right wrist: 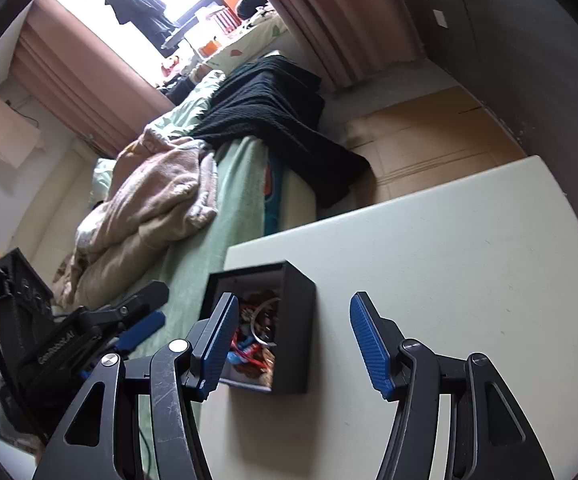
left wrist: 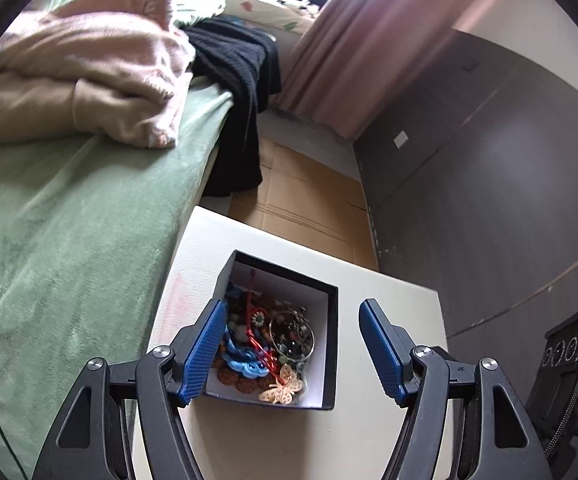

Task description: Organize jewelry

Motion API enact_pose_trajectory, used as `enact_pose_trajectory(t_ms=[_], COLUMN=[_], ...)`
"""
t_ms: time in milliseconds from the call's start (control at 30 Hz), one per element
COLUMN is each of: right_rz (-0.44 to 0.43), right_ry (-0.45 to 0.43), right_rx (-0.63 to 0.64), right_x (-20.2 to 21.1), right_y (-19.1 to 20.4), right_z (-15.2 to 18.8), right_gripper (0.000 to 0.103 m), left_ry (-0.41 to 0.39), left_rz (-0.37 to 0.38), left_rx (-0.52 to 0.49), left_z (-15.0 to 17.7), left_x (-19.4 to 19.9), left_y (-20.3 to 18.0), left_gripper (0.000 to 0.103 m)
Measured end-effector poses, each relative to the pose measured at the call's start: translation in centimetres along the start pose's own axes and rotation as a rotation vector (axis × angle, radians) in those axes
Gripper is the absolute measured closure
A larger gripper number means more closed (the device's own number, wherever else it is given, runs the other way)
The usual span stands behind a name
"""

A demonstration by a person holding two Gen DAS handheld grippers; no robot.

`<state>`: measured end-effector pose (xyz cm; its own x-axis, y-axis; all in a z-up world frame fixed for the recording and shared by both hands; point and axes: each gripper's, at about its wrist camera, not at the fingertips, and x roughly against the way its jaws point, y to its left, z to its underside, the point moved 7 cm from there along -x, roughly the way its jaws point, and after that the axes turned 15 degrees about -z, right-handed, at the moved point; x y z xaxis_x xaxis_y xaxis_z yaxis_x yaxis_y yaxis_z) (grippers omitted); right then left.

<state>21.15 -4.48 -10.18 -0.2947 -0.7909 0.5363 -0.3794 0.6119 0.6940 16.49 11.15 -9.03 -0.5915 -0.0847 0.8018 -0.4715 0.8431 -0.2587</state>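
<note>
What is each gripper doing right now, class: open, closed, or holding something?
Left gripper: open, holding nothing, above the jewelry box.
Right gripper: open, holding nothing, over the white table.

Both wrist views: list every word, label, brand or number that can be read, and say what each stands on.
"GenRobot.AI": white lettering along the black body of the left gripper, seen in the right wrist view; small and slightly blurred.
No other text: the black box of jewelry, the white table and the right gripper show no readable lettering.

Green-covered bed (left wrist: 69, 208), pink curtains (left wrist: 353, 52), perhaps cardboard flooring (left wrist: 305, 196).
</note>
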Motion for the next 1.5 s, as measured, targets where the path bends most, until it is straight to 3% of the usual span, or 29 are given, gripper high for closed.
enact_pose_trajectory(t_ms=[100,200,333,467,567,967,1200,1300,1500], right_rz=[0.019,0.075,0.104,0.131,0.148,0.219,0.218,0.253,0.225], right_ry=[-0.003,-0.022,-0.041,-0.075,-0.097,-0.161,-0.134,-0.123,-0.112], right_rx=[-0.006,-0.002,-0.009,0.000,0.014,0.022,0.080,0.109,0.141], right_x=[1.3,3.2,5.9,8.4,10.7,16.6,16.4,16.1,15.9], right_y=[-0.4,-1.0,-1.0,-0.4,-0.2,-0.9,-0.6,-0.4,0.5], right_z=[0.7,1.4,2.2,2.6,3.5,5.2,6.0,6.2,6.5], right_gripper=[0.044,0.034,0.033,0.007,0.007,0.006,0.006,0.006,0.006], left_ry=[-0.019,-0.039,-0.070,-0.118,-0.155,-0.246,-0.267,-0.260,-0.301], left_rz=[-0.003,-0.006,-0.004,-0.008,-0.013,-0.013,-0.077,-0.046,-0.053], left_rx=[-0.025,-0.055,-0.083,-0.117,-0.122,-0.230,-0.264,-0.248,-0.244], left_z=[0.6,1.3,2.0,2.4,3.3,7.0,8.2,8.2,8.1], left_x=[0.8,1.8,3.5,5.9,7.4,10.8,10.5,10.6,11.7], left_y=[-0.4,-0.9,-1.6,-2.7,-3.3,-5.9,-5.4,-5.3,-5.4], left_gripper=[0.027,0.023,0.014,0.006,0.000,0.000,0.000,0.000,0.000])
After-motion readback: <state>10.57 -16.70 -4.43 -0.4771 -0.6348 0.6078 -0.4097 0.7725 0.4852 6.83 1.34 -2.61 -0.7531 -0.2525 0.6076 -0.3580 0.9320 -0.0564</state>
